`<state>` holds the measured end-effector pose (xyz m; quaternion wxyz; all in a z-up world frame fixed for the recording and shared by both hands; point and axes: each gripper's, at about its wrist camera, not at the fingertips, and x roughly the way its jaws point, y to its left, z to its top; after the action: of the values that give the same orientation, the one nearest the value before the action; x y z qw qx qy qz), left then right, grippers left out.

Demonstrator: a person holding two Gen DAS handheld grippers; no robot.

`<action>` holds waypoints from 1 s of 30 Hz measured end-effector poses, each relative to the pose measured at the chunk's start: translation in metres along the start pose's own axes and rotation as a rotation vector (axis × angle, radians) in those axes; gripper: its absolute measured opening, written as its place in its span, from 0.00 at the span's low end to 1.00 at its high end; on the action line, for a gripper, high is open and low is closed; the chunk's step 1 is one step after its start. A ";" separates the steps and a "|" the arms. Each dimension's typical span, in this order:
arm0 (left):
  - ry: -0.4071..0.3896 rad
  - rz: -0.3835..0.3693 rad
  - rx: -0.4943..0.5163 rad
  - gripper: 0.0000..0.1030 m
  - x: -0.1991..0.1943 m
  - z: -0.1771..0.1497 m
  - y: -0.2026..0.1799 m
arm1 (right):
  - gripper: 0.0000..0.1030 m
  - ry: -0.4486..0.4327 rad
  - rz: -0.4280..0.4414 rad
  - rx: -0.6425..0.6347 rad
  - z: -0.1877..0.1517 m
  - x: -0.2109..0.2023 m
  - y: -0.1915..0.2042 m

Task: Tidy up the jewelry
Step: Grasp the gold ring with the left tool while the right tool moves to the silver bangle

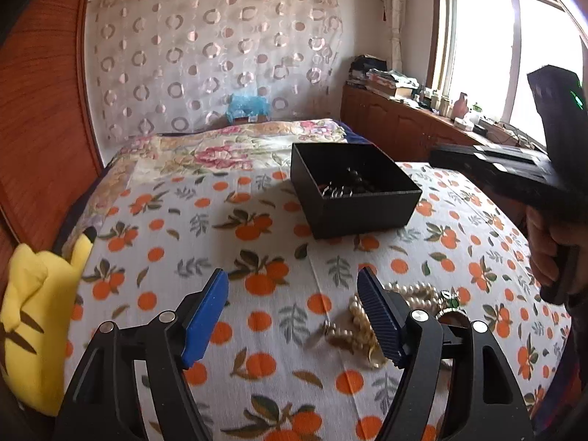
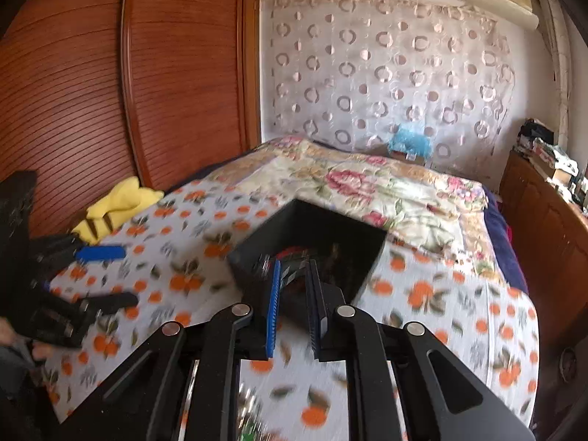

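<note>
The left claw (image 1: 294, 316) hangs released over the orange-print bedsheet (image 1: 257, 228), its blue pads (image 1: 205, 316) wide apart. The pearl necklace (image 1: 352, 316) lies at its 3 o'clock, touching nothing of it. Farther, at 1 o'clock, sits the black box (image 1: 352, 191) holding dark jewelry. The right claw (image 2: 294, 294) looks nearly clenched; whether it grips anything, I cannot tell.

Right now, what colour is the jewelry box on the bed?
Black, inside and out; the box shows best in the left wrist view.
</note>
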<state>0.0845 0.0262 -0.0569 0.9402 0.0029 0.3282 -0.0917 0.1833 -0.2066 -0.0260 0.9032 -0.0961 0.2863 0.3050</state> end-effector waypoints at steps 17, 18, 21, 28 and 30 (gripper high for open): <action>0.059 -0.066 0.009 0.68 -0.014 -0.035 -0.023 | 0.15 0.129 0.047 0.059 -0.101 -0.033 0.030; 0.065 -0.068 0.018 0.68 -0.014 -0.037 -0.026 | 0.15 0.130 0.052 0.065 -0.105 -0.036 0.032; 0.078 -0.079 0.040 0.68 -0.012 -0.041 -0.037 | 0.15 0.130 0.051 0.073 -0.117 -0.044 0.038; 0.119 -0.101 0.089 0.54 -0.004 -0.044 -0.055 | 0.15 0.158 0.045 0.089 -0.134 -0.049 0.041; 0.133 -0.105 0.099 0.48 0.001 -0.044 -0.059 | 0.15 0.162 0.045 0.092 -0.139 -0.050 0.042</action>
<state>0.0474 -0.0288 -0.0888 0.9089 0.0384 0.3847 -0.1566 0.0619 -0.2460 -0.1106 0.8735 -0.0726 0.3742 0.3030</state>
